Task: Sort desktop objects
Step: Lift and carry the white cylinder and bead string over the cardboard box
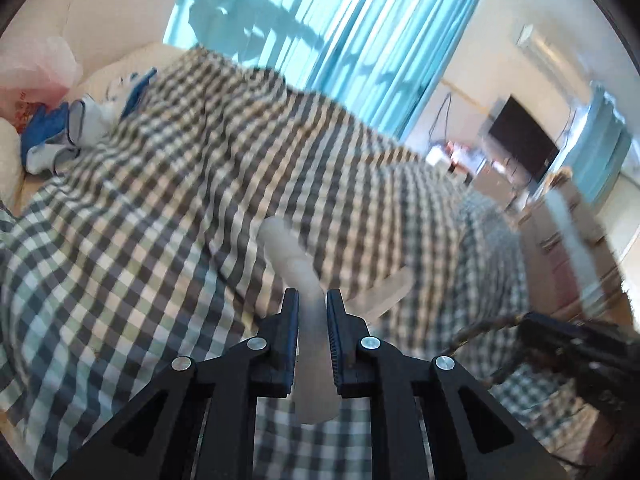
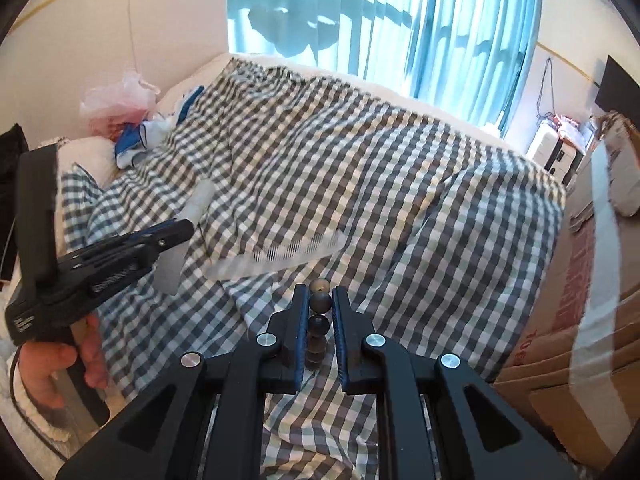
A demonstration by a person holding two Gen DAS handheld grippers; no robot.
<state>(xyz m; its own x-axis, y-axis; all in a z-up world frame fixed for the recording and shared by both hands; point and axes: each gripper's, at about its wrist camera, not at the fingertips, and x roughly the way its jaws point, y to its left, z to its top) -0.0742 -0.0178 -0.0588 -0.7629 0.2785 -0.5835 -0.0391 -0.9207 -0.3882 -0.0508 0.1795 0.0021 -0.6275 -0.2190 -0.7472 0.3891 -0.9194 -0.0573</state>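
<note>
My left gripper (image 1: 313,300) is shut on a translucent white tube-shaped object (image 1: 294,260), held above the checked bedspread (image 1: 160,200). It also shows in the right wrist view (image 2: 188,232), with the tube (image 2: 198,200) sticking out past the fingers. My right gripper (image 2: 319,296) is shut on a string of dark beads (image 2: 319,320), which runs back between the fingers. A clear plastic comb (image 2: 280,258) lies on the bedspread (image 2: 360,180) just ahead of the right gripper; in the left wrist view it is a blur (image 1: 388,292).
Blue and white clothes (image 2: 140,140) and a pink plastic bag (image 2: 116,108) lie at the head of the bed. Taped cardboard boxes (image 2: 580,300) stand to the right of the bed. Blue curtains (image 2: 400,20) hang behind.
</note>
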